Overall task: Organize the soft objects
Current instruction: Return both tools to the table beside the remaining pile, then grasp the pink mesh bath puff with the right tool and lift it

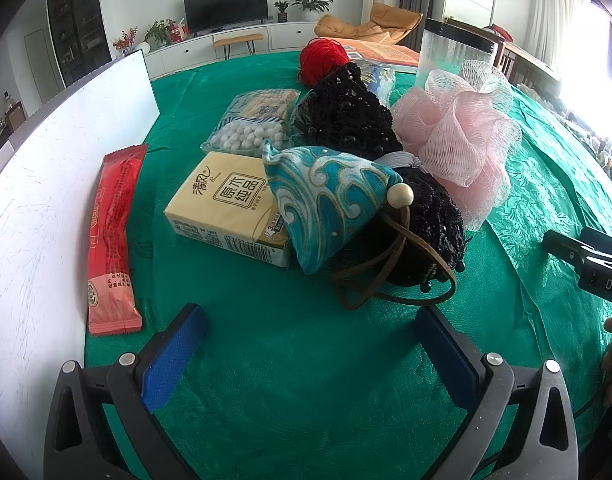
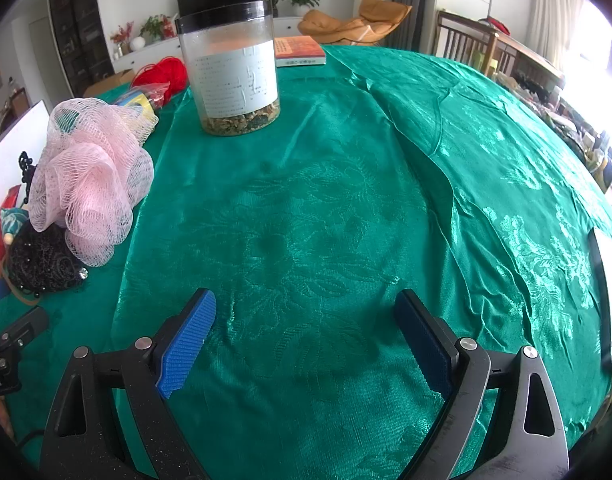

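In the left wrist view a pile lies on the green tablecloth point(image 1: 289, 360): a blue wave-pattern drawstring pouch point(image 1: 326, 208) with a wooden bead, a black beaded fabric piece point(image 1: 346, 116), a pink mesh bath pouf point(image 1: 462, 140), a red yarn ball point(image 1: 322, 58) and a yellow tissue pack point(image 1: 225, 204). My left gripper point(image 1: 310, 328) is open and empty, just short of the pouch. My right gripper point(image 2: 303, 312) is open and empty over bare cloth; the pouf point(image 2: 85, 184) and black fabric point(image 2: 41, 260) lie to its left.
A red snack packet point(image 1: 111, 240) lies beside a white board point(image 1: 45, 168) at the left. A bag of white pellets point(image 1: 253, 124) sits behind the tissue pack. A clear jar with a black lid point(image 2: 229, 68) and an orange book point(image 2: 299, 52) stand at the back.
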The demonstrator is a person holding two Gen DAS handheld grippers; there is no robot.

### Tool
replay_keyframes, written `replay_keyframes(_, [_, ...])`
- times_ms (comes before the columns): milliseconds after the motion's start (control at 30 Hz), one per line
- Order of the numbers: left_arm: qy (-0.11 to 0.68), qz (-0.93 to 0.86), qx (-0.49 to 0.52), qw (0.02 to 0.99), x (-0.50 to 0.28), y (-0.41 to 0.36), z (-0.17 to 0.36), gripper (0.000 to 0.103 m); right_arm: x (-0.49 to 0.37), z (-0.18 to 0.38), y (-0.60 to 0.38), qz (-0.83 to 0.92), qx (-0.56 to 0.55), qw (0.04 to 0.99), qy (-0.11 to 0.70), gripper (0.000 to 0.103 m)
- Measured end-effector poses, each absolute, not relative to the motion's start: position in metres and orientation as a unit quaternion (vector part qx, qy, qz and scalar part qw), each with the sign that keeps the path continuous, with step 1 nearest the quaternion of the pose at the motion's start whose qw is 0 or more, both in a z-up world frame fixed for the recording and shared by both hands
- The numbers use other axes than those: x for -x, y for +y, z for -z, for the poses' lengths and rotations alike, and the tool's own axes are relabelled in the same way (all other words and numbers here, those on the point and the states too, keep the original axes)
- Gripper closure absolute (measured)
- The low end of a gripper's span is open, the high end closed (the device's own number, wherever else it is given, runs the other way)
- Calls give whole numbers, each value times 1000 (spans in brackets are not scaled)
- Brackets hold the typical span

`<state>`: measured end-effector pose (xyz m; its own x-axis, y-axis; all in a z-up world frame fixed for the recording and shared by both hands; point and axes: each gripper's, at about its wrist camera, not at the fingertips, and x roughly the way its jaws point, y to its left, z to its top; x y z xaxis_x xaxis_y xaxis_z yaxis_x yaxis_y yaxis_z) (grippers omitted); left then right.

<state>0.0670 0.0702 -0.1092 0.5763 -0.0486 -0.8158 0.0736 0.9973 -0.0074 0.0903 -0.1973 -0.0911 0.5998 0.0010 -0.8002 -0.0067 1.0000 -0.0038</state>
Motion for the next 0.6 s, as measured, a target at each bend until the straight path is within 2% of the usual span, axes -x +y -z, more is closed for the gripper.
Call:
replay_keyframes(467, [459,33,-13,888,-65,71,109,0,-90,90,-196,-7,-5,893,449,10])
replay_keyframes(600, [459,32,-13,888,-65,71,109,0,-94,67,-194,-116,-133,897,405,10])
